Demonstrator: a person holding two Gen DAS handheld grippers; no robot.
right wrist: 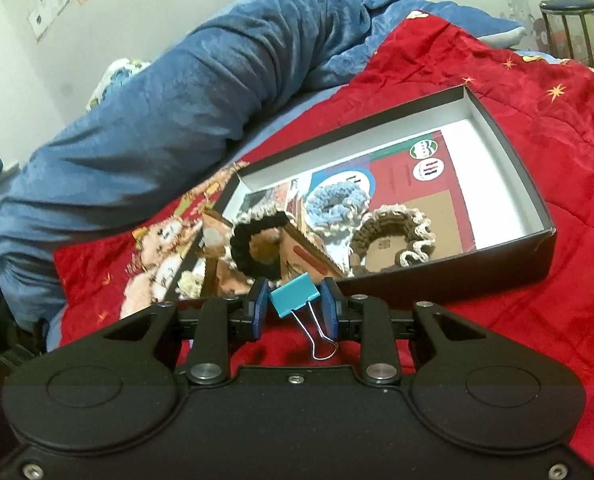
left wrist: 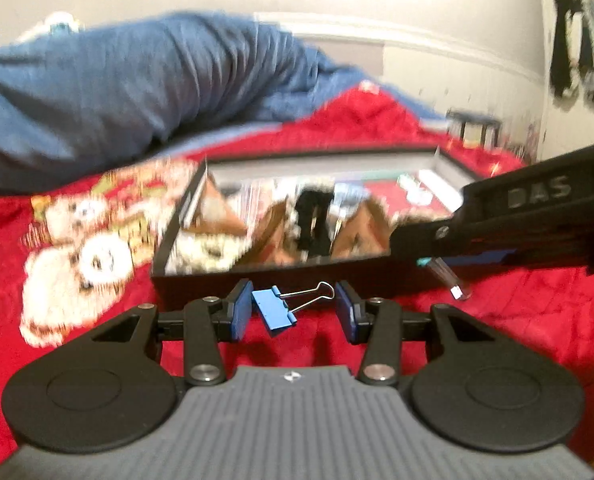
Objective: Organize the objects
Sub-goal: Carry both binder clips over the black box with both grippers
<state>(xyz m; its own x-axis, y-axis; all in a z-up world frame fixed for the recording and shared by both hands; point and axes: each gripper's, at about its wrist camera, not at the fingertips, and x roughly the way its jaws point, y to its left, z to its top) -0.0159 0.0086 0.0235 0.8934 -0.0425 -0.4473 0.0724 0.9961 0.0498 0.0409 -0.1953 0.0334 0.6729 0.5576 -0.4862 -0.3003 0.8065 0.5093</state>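
Observation:
In the left wrist view my left gripper (left wrist: 295, 309) is shut on a blue binder clip (left wrist: 273, 309). Its body lies against the left pad and its wire handles reach to the right pad, above the red quilt. My right gripper (right wrist: 294, 306) is shut on a teal binder clip (right wrist: 295, 294), whose wire handles hang back towards the camera. That gripper also enters the left wrist view from the right, with the teal clip (left wrist: 424, 262) at its tip. Just beyond both grippers lies an open black box (right wrist: 509, 152) with crocheted scrunchies (right wrist: 393, 232), cardboard pieces and a printed booklet inside.
The box (left wrist: 201, 286) rests on a red quilt (right wrist: 537, 320) with a bear print (left wrist: 85, 256) at its left. A bunched blue blanket (right wrist: 157, 128) lies behind. A stool (right wrist: 573, 28) stands far right, and dark clothes (left wrist: 581, 52) hang on the wall.

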